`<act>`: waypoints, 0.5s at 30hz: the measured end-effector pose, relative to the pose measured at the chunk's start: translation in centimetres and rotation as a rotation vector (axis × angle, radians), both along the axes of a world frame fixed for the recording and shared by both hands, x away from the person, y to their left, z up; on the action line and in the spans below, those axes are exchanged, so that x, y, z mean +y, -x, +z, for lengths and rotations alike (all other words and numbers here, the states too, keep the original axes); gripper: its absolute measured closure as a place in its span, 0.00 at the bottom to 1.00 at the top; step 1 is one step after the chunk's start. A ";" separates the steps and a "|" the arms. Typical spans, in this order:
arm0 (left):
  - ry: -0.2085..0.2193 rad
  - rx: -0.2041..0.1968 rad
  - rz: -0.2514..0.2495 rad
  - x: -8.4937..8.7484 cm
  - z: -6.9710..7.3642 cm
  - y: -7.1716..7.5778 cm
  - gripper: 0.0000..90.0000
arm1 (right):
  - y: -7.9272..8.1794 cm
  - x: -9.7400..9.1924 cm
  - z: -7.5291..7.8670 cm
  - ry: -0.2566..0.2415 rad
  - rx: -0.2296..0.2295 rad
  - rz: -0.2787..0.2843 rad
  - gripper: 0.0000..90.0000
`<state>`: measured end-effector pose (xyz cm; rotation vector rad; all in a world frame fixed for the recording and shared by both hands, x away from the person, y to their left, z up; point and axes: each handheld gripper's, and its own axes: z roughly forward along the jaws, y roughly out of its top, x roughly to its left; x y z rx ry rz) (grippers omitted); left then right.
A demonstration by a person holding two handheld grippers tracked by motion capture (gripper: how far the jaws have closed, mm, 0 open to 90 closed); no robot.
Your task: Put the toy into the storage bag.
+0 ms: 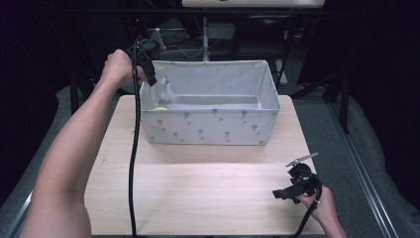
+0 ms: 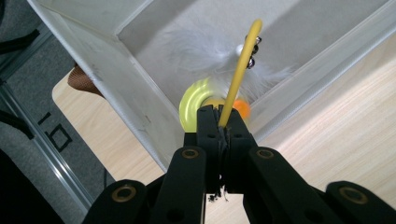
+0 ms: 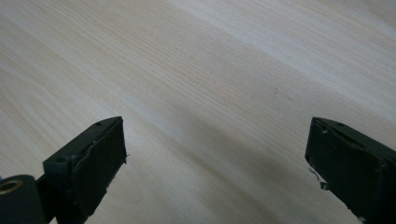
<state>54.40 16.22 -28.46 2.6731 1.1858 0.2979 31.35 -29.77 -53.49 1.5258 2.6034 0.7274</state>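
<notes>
Black pads of my left gripper [image 2: 219, 122] pinch the yellow wand [image 2: 239, 74] of a feather toy [image 2: 210, 56], dangling into the grey fabric bin [image 1: 213, 126]. Next, I judge: lower, then release. My right gripper [image 1: 292, 191] rests wide and empty over the wooden table [image 3: 196, 70].

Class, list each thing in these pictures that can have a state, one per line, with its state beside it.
left gripper: shut on the yellow stick, held over the bin's left end
yellow stick: clamped at its lower end, reaching into the bin
white feathers: hanging inside the bin with small bells
yellow-green disc: inside the bin
fabric bin: open-topped, upright on the table
right gripper: open, nothing between its jaws, over bare table
</notes>
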 end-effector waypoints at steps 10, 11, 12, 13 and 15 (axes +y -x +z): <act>-0.002 0.024 0.012 0.6 -1.5 0.1 0.98 | 0.0 0.0 0.0 -0.002 0.004 0.000 0.05; 0.000 0.026 0.012 0.7 -1.5 0.1 0.98 | 0.0 0.0 0.0 -0.002 0.005 -0.001 0.05; 0.000 0.030 0.014 0.7 -1.5 0.0 0.98 | 0.0 0.0 0.0 -0.004 0.002 -0.007 0.05; -0.003 0.031 0.017 0.8 -1.6 0.0 0.98 | 0.0 0.0 0.0 -0.002 0.005 -0.001 0.05; -0.014 0.034 0.017 0.8 -1.9 0.1 0.98 | 0.0 0.0 0.0 -0.002 0.001 0.000 0.05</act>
